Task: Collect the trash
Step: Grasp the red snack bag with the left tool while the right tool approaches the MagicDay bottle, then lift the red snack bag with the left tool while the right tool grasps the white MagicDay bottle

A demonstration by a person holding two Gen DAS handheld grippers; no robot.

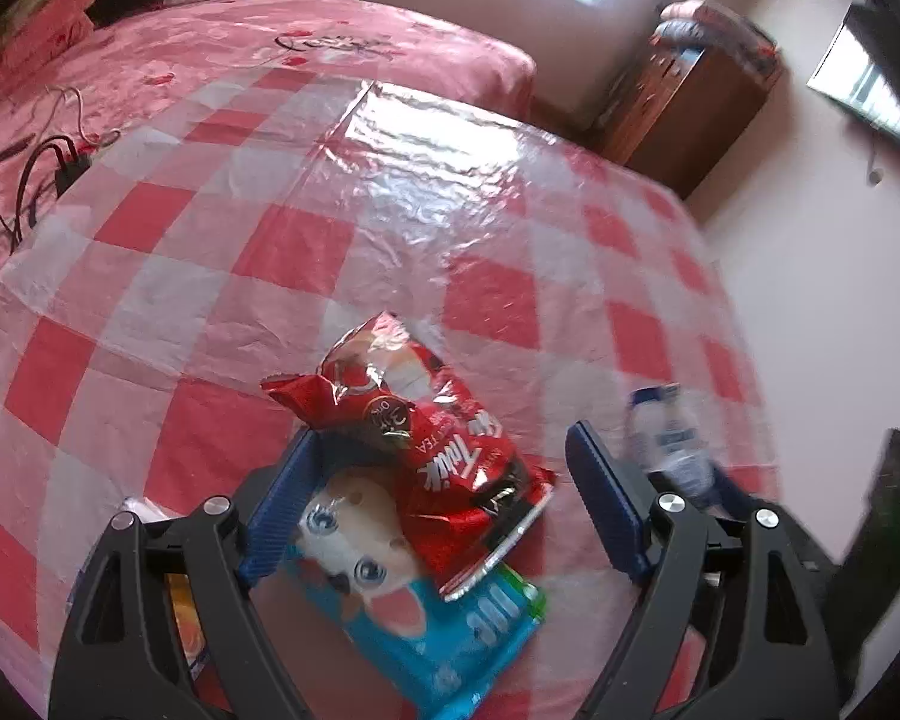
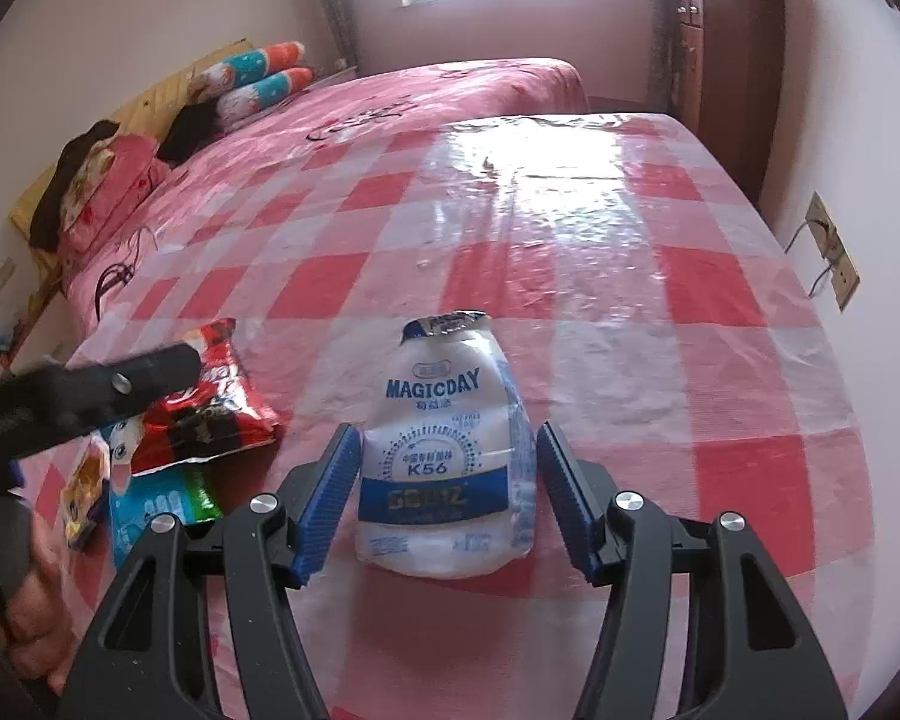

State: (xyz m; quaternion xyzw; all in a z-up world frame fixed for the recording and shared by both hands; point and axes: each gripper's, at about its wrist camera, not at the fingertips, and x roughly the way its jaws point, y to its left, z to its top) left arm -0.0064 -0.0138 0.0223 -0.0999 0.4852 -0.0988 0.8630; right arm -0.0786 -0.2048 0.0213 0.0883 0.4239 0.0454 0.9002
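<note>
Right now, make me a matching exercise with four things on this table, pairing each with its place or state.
Things:
1. crinkled red foil snack bag
2. light blue packet with a cartoon animal face
3. white and blue MAGICDAY pouch
4. red and white checked plastic tablecloth

Places or states:
A. between the open right gripper fingers
B. glossy, reflecting window light
C. lying on top of another packet
D. partly covered by the red bag

Pairs: 1-C, 2-D, 3-A, 4-B

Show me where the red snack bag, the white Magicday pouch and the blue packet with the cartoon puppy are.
Red snack bag (image 1: 444,450): left wrist view, middle of its crinkled front.
White Magicday pouch (image 2: 444,456): right wrist view, printed label at its centre.
Blue puppy packet (image 1: 360,534): left wrist view, the puppy's face.
</note>
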